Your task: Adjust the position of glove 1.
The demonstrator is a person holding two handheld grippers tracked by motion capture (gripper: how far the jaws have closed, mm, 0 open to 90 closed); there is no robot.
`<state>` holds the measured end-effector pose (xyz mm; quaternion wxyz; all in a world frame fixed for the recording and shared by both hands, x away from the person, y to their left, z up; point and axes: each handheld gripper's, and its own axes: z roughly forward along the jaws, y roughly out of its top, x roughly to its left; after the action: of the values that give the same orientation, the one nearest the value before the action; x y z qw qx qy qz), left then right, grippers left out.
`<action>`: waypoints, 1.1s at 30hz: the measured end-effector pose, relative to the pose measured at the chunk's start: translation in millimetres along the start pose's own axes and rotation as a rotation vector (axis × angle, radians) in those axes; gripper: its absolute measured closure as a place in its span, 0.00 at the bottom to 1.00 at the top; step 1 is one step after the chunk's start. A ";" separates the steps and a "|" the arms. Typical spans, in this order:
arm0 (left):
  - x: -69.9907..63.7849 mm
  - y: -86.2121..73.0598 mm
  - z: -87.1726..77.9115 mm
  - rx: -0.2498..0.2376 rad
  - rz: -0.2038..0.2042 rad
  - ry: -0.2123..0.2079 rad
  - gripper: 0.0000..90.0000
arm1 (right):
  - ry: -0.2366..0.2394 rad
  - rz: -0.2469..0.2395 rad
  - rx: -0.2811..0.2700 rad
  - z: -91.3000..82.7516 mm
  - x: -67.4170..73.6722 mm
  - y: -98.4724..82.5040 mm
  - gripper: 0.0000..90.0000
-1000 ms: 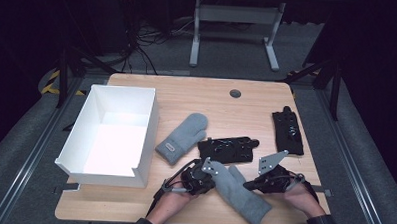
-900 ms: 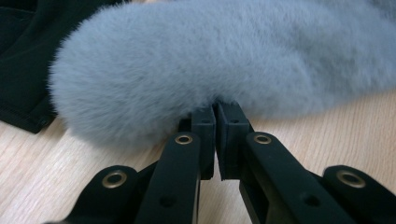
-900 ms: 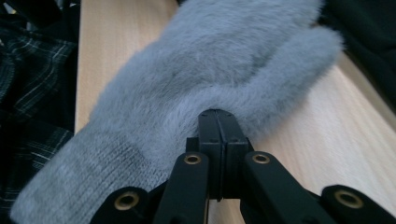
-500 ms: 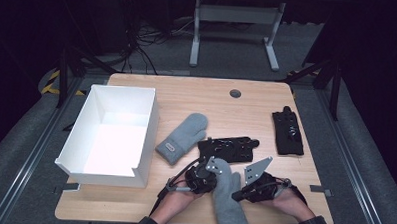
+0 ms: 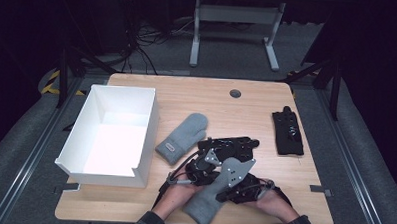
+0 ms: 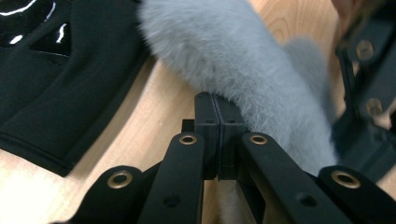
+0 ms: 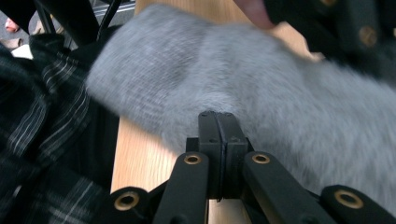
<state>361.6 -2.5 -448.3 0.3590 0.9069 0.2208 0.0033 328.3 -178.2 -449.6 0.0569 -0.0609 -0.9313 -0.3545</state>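
Gripping a grey mitten (image 5: 207,202) at the lower centre of the high view, both grippers are sitting close together near the table's (image 5: 148,210) front edge. The left gripper (image 5: 200,167) is lying just left of centre; in the left gripper view its jaws are pressed fully together, and the fuzzy mitten (image 6: 243,70) is lying against their tips; whether a fold of fabric is caught between them I cannot tell. The right gripper (image 5: 239,186) is lying to the right of the mitten; in the right gripper view its jaws are also fully closed, tips buried at the edge of the mitten (image 7: 261,84), and a thin pinch of fabric may be there but I cannot tell. That mitten is running diagonally in the high view, its lower end hanging at the bottom edge between the person's two hands, its upper part hidden under the grippers. A second grey mitten (image 5: 181,136) is lying flat left of centre, just beside the white box (image 5: 151,123), which is taking up the left side of the table. A black glove (image 5: 233,147) is lying just above the grippers, touching or nearly touching them; in the left gripper view it (image 6: 56,84) is showing at upper left. Another black glove (image 5: 287,132) is lying well apart at the right side of the table. Plaid sleeves (image 7: 32,140) are showing at the left of the right gripper view.
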 end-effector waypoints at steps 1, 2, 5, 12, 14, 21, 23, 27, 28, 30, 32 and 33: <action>1.1 0.7 1.1 -0.009 -0.008 0.001 1.00 | -0.003 -0.002 -0.005 2.4 -0.5 2.3 1.00; 2.0 1.6 1.2 -0.005 -0.011 -0.003 1.00 | -0.004 0.000 -0.009 4.7 -0.6 4.0 1.00; 5.8 4.2 -0.6 -0.014 -0.003 0.025 0.97 | -0.020 -0.003 -0.022 8.9 0.0 9.2 1.00; 12.0 -1.2 -29.6 -0.076 -0.038 0.053 0.87 | -0.079 0.016 -0.104 -14.7 -1.2 2.6 0.88; 8.2 -4.1 -38.0 -0.077 -0.030 0.051 0.84 | -0.116 0.031 -0.120 -24.0 -2.6 -2.4 0.83; -9.8 -17.4 -52.2 -0.078 -0.016 0.020 0.91 | -0.274 0.099 -0.170 -58.5 -7.8 -26.3 0.59; -17.1 -23.5 -52.0 -0.070 -0.009 0.011 0.93 | -0.340 0.148 -0.189 -70.8 -11.7 -40.6 0.49; -23.4 -35.5 -45.1 -0.025 -0.004 0.039 0.94 | -0.427 0.225 -0.171 -84.8 -19.1 -63.6 0.39; -22.1 -36.4 -41.7 -0.016 -0.003 0.043 0.94 | -0.439 0.241 -0.164 -87.2 -20.3 -68.3 0.39; -19.2 -35.3 -36.3 0.001 0.004 0.041 0.96 | -0.454 0.264 -0.156 -90.8 -22.5 -76.9 0.39; -17.5 -33.4 -31.4 0.010 0.008 0.035 0.97 | -0.460 0.270 -0.155 -91.4 -23.1 -79.6 0.39; -16.7 -31.6 -28.3 0.019 0.016 0.032 0.98 | -0.466 0.277 -0.150 -92.3 -23.5 -82.6 0.39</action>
<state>329.3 29.5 -445.4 0.3467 0.9118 0.2191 0.0184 344.6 -302.7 -438.5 -0.1155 -0.2713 -0.8733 -0.3878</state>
